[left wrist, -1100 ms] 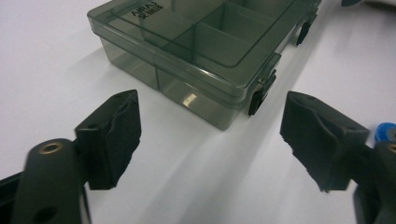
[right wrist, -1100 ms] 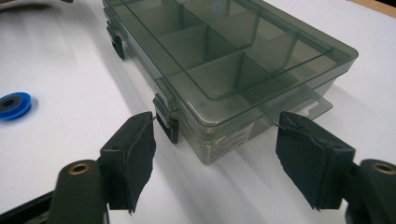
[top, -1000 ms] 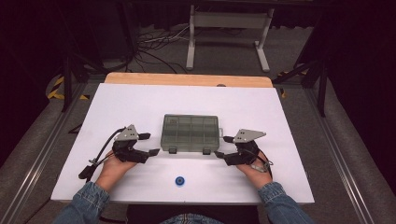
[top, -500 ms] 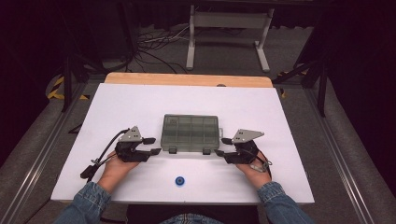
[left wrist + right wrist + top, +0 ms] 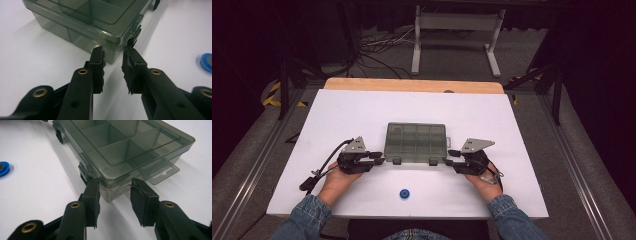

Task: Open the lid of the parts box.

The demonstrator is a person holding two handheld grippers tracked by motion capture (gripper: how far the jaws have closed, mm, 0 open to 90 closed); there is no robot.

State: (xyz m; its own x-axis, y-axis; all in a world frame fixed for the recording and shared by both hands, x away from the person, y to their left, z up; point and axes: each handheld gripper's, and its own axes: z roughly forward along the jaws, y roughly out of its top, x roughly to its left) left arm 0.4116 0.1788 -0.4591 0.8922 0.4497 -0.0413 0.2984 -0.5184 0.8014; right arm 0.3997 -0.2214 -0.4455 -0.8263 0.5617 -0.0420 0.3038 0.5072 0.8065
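Both grippers flank the smoky compartment box (image 5: pixel 416 143) mid-table, lid closed. Left gripper (image 5: pixel 379 158) at its near-left corner, jaws just been closing, narrow gap, corner at the tips (image 5: pixel 98 53), not clamped. Right gripper (image 5: pixel 451 157) at near-right corner, jaws closing too, corner between them, pads (image 5: pixel 93 192) not pressing. Blue disc (image 5: pixel 404 194) lies near the table's (image 5: pixel 522 130) front edge.
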